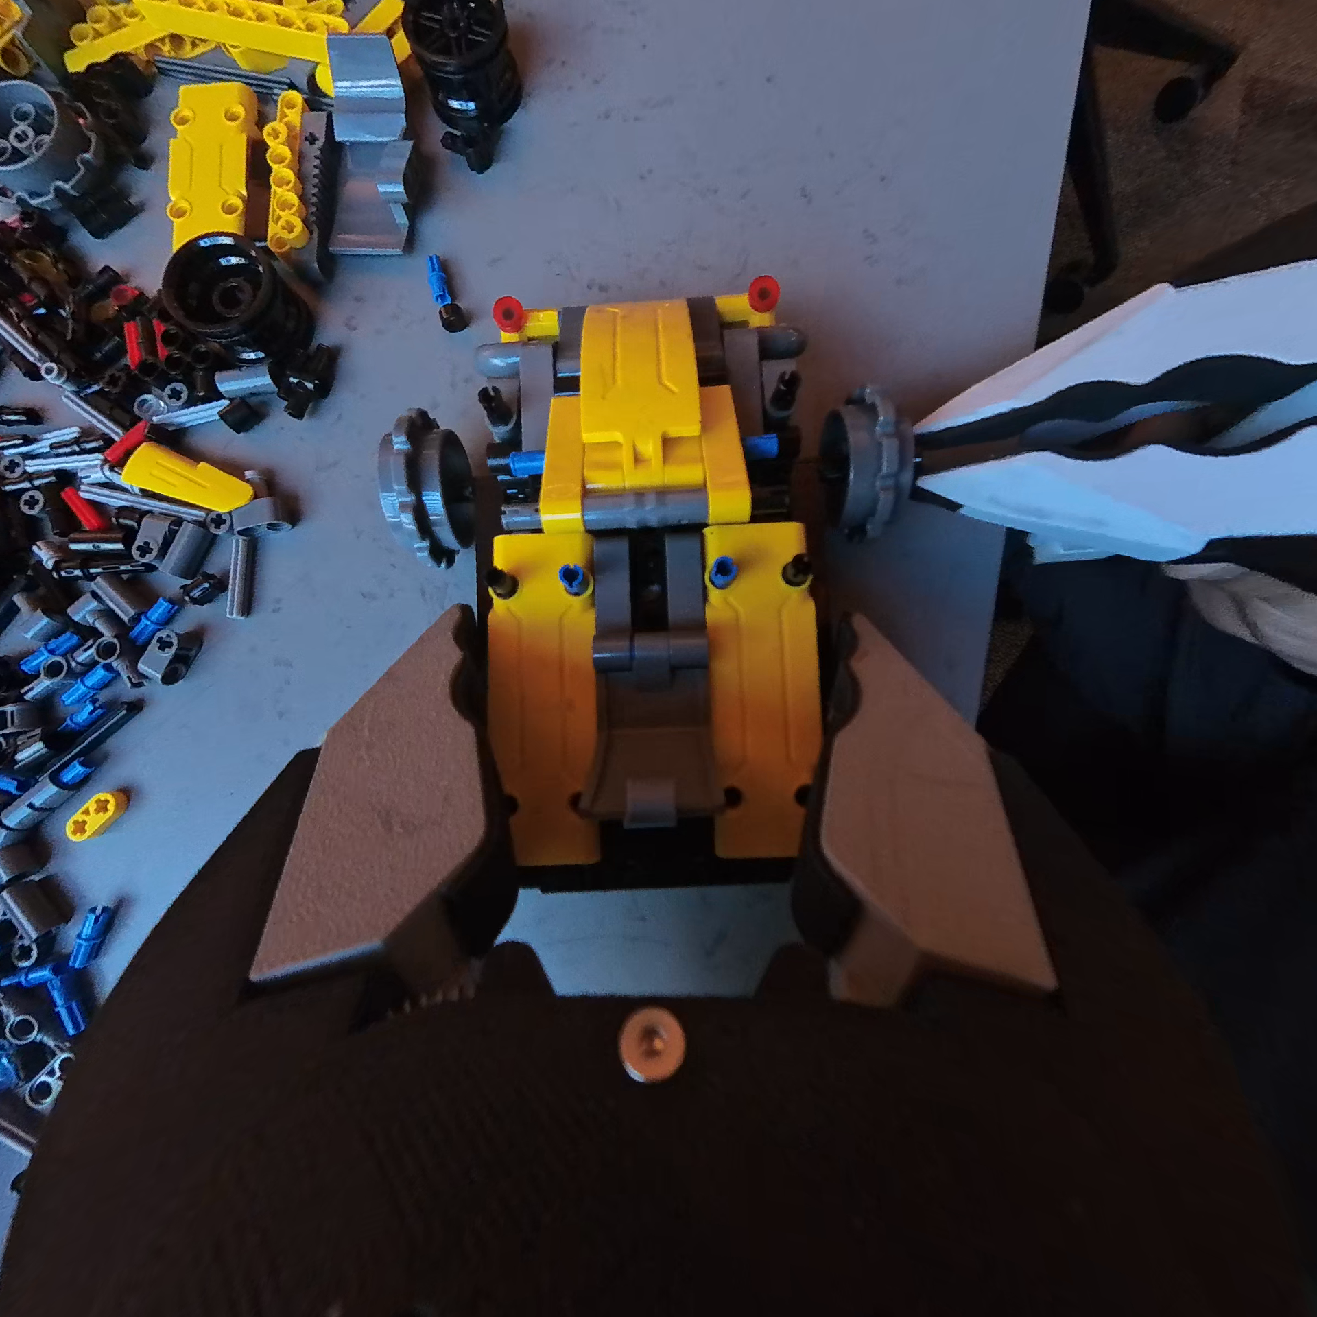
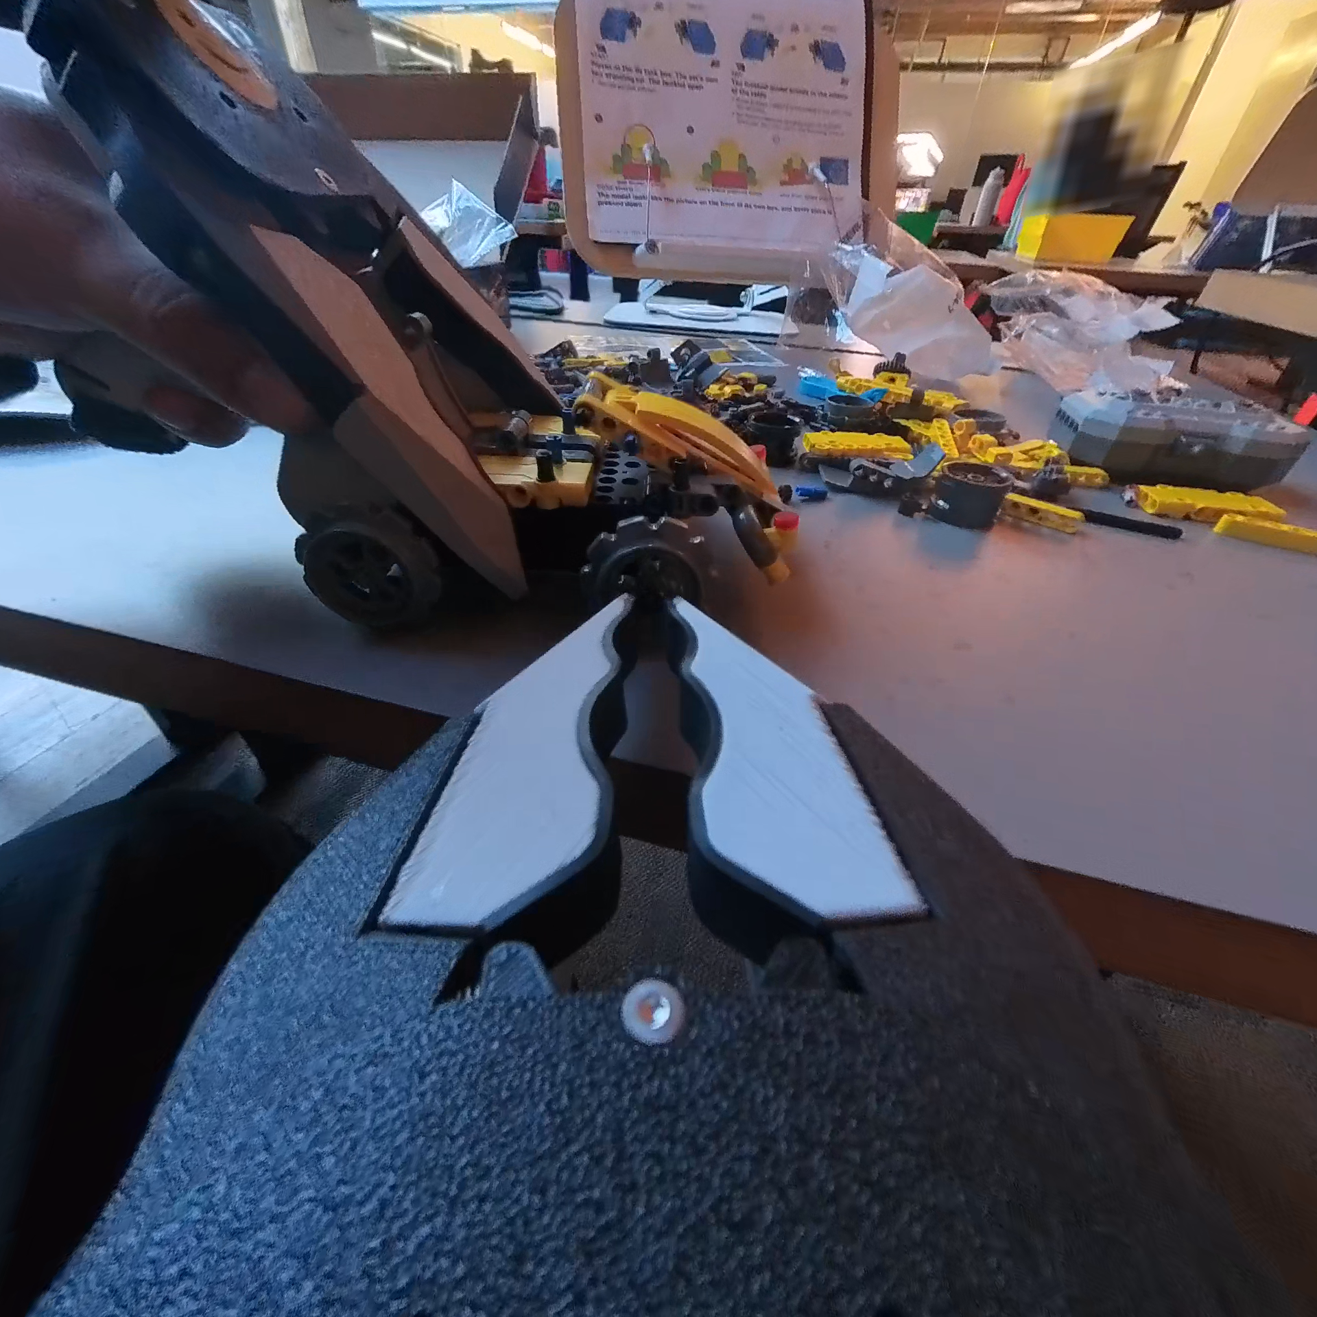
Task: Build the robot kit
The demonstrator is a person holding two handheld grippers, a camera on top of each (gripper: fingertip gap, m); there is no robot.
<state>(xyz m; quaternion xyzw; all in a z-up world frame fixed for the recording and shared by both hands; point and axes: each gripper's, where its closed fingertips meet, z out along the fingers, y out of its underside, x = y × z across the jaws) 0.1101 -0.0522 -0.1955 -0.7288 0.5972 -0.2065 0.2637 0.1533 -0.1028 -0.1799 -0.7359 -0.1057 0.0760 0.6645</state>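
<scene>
While left claw (image 1: 652, 741) gripped rear of yellow brick car (image 1: 645, 570) on grey desk (image 1: 713, 178), right claw (image 2: 650, 606) pinched black pin at grey front wheel hub (image 2: 645, 563); loose bricks (image 1: 107, 499) nearby.

A grey bench (image 1: 748, 142) carries a yellow toy-brick car (image 1: 652, 541) near its edge. Loose yellow, black and blue brick parts (image 1: 107, 499) lie scattered beside it, with crumpled clear plastic bags (image 2: 905, 299) farther back.
</scene>
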